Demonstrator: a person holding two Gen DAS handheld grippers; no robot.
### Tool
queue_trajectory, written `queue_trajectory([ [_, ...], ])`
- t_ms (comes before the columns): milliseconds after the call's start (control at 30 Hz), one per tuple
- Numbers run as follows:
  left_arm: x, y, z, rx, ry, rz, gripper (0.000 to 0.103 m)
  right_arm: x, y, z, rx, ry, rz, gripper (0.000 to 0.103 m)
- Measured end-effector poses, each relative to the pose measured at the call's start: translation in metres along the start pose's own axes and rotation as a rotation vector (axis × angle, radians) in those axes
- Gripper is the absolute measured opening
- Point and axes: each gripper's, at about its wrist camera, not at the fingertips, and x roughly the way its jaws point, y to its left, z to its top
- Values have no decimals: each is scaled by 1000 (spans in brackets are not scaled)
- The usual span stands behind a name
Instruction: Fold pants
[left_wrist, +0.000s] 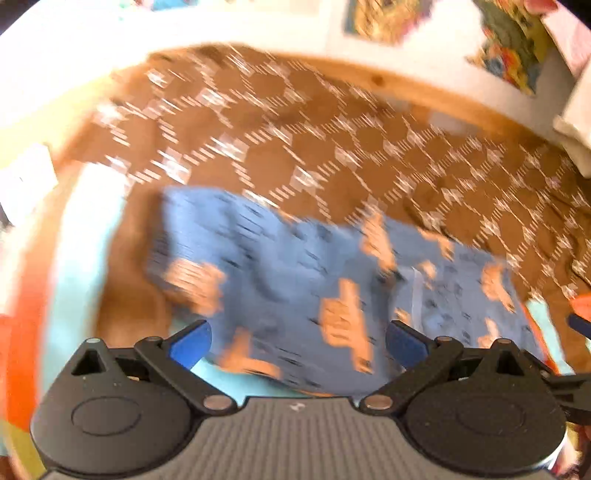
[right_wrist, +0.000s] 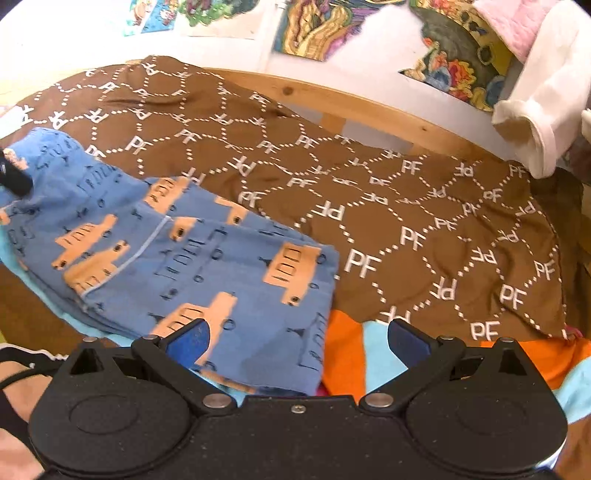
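In the right wrist view the folded blue cotton pants printed with orange trucks (right_wrist: 177, 258) are seen sharply, lying on a brown cloth with white "PF" letters (right_wrist: 388, 206). The left wrist view is blurred; there the pants (left_wrist: 295, 288) are hard to read. Both the left hand-held gripper (left_wrist: 297, 345) and the right hand-held gripper (right_wrist: 299, 341) are spread wide, holding nothing. A wooden bed frame (right_wrist: 332, 99) is seen behind.

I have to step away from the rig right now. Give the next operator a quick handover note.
Left gripper: open, empty, above the blue pants; its view is motion-blurred.
Right gripper: open, empty, over the pants' near edge.
Pants lie in a folded stack on the brown PF-print cloth, partly over an orange and light blue cloth.
Done: folded into layers.
Left: possibly another fold or tidying; cannot tell.
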Motion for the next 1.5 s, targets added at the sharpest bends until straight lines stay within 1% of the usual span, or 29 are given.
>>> queue_trajectory([
  [33, -3, 8, 0, -10, -27, 31, 103, 0, 2, 1, -7, -6, 11, 102],
  [100, -1, 24, 2, -46, -43, 86, 103, 0, 7, 6, -29, -14, 38, 102],
  [133, 1, 32, 2, -69, -60, 99, 103, -1, 10, 11, -49, -21, 59, 102],
  [200, 5, 46, -1, -111, -126, 98, 103, -2, 14, 23, -113, -38, 97, 102],
  [233, 7, 50, -2, -122, -156, 88, 103, -4, 15, 31, -166, -42, 123, 102],
  [267, 10, 53, -2, -128, -169, 82, 103, -8, 17, 40, -232, -47, 160, 102],
  [333, 17, 54, 4, -136, -154, 71, 103, -16, 18, 58, -376, -52, 231, 102],
  [367, 19, 54, 8, -139, -152, 51, 103, -19, 19, 67, -447, -48, 261, 102],
  [433, 21, 55, 12, -148, -154, 10, 103, -23, 20, 87, -591, -21, 308, 102],
  [500, 28, 56, 15, -154, -142, -6, 103, -20, 25, 107, -712, 27, 337, 102],
  [633, 31, 66, 14, -152, -152, 14, 103, 3, 47, 138, -915, 126, 374, 102],
  [700, 35, 72, 15, -178, -150, 9, 103, 18, 61, 146, -1004, 133, 400, 102],
  [767, 36, 76, 16, -203, -160, -1, 103, 37, 77, 151, -1074, 105, 432, 102],
  [800, 37, 75, 16, -205, -167, -3, 103, 46, 84, 155, -1081, 86, 440, 101],
  [833, 38, 75, 16, -199, -172, -4, 103, 55, 90, 159, -1071, 72, 444, 96],
  [867, 38, 74, 16, -191, -176, -2, 103, 64, 95, 163, -1040, 60, 449, 96],
  [967, 41, 69, 14, -166, -187, 8, 103, 83, 104, 173, -923, 25, 500, 96],
  [1033, 39, 64, 12, -159, -197, 0, 103, 91, 109, 174, -879, 0, 538, 96],
  [1067, 37, 62, 12, -153, -205, -14, 103, 96, 112, 173, -866, 1, 555, 95],
  [1133, 37, 60, 11, -148, -210, -33, 103, 105, 119, 171, -870, 23, 573, 91],
  [1200, 38, 60, 11, -154, -210, -26, 103, 112, 124, 167, -897, 25, 581, 91],
  [1267, 40, 64, 10, -172, -206, -19, 102, 120, 129, 166, -896, 42, 588, 89],
  [1333, 40, 70, 10, -208, -211, -27, 99, 131, 132, 169, -884, 61, 577, 82],
  [1367, 40, 73, 9, -222, -219, -28, 94, 137, 134, 171, -877, 66, 572, 78],
  [1400, 41, 75, 9, -230, -223, -22, 87, 141, 135, 173, -868, 70, 576, 68],
  [1433, 41, 77, 9, -233, -227, -14, 85, 145, 135, 176, -858, 76, 586, 55],
  [1467, 41, 78, 8, -236, -231, -11, 82, 149, 136, 178, -848, 88, 596, 50],
  [1500, 41, 79, 8, -241, -234, -12, 81, 154, 138, 180, -834, 116, 609, 46],
])
